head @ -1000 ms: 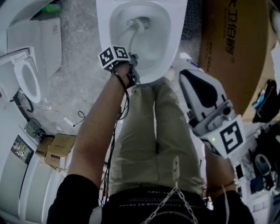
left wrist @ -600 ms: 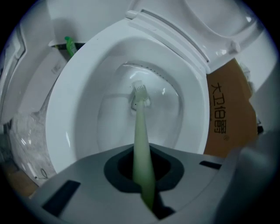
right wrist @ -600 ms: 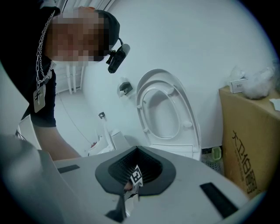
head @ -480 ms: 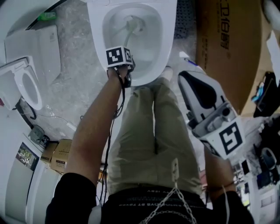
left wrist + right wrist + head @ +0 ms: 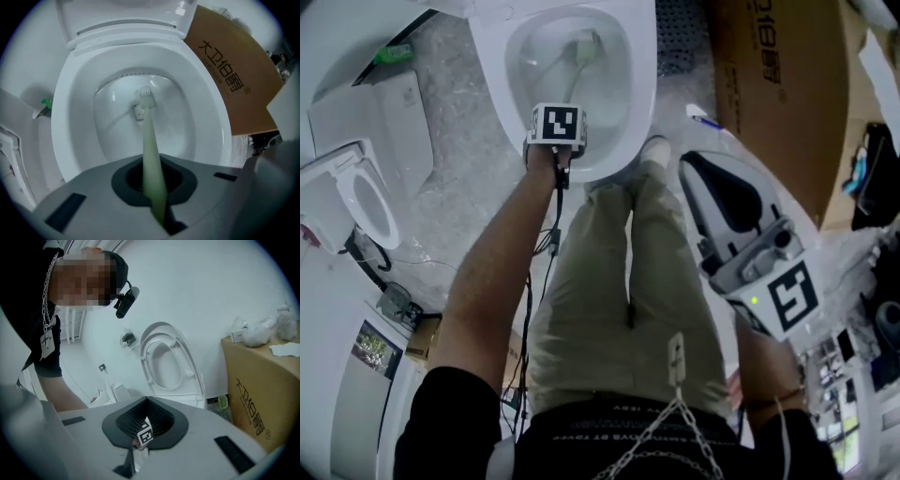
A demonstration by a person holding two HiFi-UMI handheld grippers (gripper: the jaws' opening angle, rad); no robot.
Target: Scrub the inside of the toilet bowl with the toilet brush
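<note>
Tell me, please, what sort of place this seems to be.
Probably a sanitary-ware storeroom, not a home bathroom: a second toilet stands near the toilet bowl, with a big cardboard box alongside.

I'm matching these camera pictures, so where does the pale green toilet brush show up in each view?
Head view: pale green toilet brush top centre, in the white toilet bowl.
Left gripper view: centre, handle rising from bottom.
Right gripper view: not in it.
Shared landmark: brown cardboard box.

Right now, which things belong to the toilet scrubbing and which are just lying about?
In use: toilet brush, toilet bowl, left gripper (jaws shut on the brush).
Lying about: cardboard box, spare toilet seat, small carton on the floor.
</note>
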